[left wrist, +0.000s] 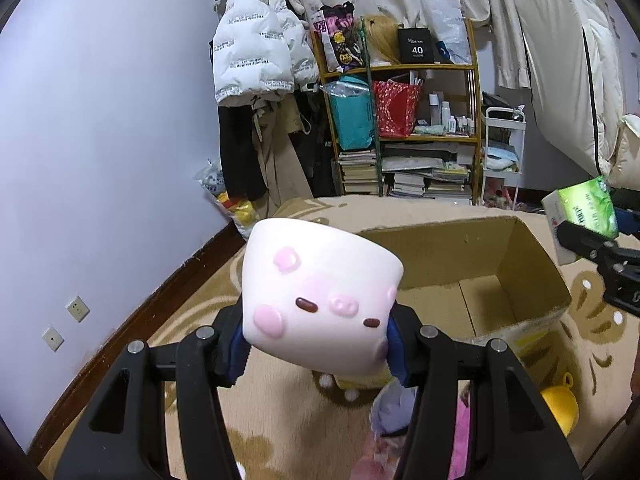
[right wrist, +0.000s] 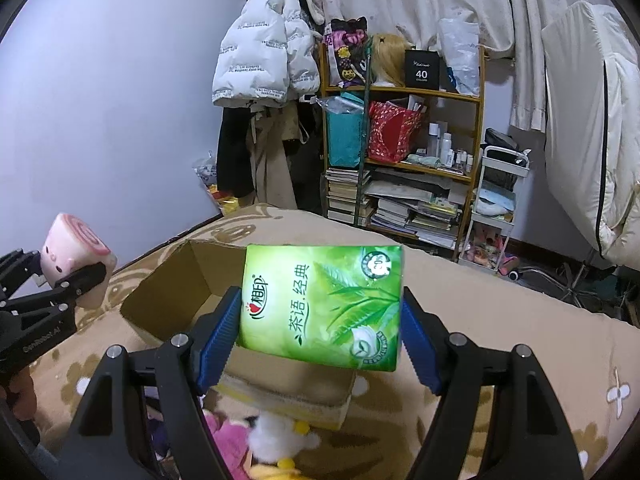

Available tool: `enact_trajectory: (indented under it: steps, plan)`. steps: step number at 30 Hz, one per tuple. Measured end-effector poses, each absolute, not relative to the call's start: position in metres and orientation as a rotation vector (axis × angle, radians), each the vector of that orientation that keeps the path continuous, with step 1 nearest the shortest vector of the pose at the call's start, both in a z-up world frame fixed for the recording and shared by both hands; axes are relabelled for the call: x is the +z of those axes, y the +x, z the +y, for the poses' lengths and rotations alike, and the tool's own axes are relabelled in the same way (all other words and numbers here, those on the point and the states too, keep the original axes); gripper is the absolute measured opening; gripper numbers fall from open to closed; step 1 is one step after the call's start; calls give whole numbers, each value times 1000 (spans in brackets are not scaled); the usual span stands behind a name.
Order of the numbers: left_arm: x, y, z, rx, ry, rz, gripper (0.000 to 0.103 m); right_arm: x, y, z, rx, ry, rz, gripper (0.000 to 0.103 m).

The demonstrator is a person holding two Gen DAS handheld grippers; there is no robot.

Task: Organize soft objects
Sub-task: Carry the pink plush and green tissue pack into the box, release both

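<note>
The left gripper [left wrist: 316, 344] pinches a white squishy pig-faced cube toy [left wrist: 320, 296] between its blue-padded fingers [left wrist: 236, 356], while the right gripper [right wrist: 320, 336] clamps a green plastic tissue pack [right wrist: 324, 304] between its fingers, both above the open brown cardboard box [left wrist: 520, 276] on the patterned beige carpet [left wrist: 280, 420].

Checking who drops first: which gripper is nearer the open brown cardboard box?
Right. The right gripper hovers over the cardboard box; the left gripper hangs beside it.
</note>
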State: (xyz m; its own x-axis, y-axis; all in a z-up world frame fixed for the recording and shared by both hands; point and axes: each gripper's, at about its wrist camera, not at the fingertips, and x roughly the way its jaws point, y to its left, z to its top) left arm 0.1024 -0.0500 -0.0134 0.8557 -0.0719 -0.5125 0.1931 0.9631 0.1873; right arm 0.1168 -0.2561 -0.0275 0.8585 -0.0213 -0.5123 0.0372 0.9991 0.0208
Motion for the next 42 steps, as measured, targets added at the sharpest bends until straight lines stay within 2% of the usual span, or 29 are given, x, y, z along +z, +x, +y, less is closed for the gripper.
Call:
enact_trajectory:
  steps: [15, 25, 33, 35, 40, 42]
  plan:
    - [-17, 123, -67, -198, 222, 518, 56, -53, 148, -254, 3, 49, 582, 79]
    - [-36, 139, -71, -280, 171, 607, 58, -68, 153, -261, 25, 90, 640, 80]
    - [-44, 148, -71, -292, 146, 649, 69, -77, 154, -257, 59, 77, 684, 80]
    - [-46, 148, -71, -284, 146, 658, 83, -79, 154, -256, 62, 79, 694, 80]
    - [-42, 141, -71, -258, 174, 626, 89, -79, 154, -258, 75, 94, 707, 82]
    - [-40, 140, -69, -247, 165, 626, 91, -75, 152, -259, 76, 101, 699, 94]
